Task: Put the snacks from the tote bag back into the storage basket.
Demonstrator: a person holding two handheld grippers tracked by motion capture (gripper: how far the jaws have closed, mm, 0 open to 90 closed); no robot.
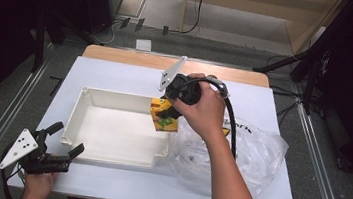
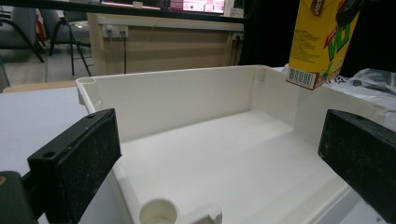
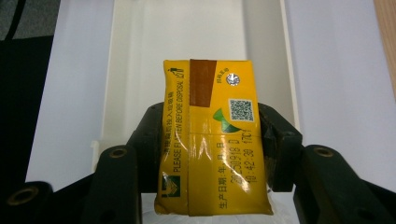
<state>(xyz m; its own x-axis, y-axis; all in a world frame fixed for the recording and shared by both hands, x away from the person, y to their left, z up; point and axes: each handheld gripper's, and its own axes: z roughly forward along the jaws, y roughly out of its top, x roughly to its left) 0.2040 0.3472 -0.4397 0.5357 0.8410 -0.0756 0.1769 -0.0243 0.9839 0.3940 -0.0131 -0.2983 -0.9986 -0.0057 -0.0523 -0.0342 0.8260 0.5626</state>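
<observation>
1. The right gripper [image 1: 166,109] clamps a yellow cardboard drink carton [image 1: 164,116] by its sides, holding it in the air above the right rim of the empty white plastic rectangular tray [image 1: 108,154].
2. The left gripper [image 1: 65,155] rests with jaws wide at the tray's near left corner, holding nothing.
3. The step looks like carrying the carton from the crumpled clear plastic bag [image 1: 254,153] to the tray; next it likely needs lowering inside, then release.
4. What the bag holds is hard to make out.

We note a glossy printed-card drink carton [image 3: 212,140], a smooth matt white plastic tray [image 1: 78,113], a crinkled clear plastic bag [image 1: 259,154] and matt black jaws.
</observation>
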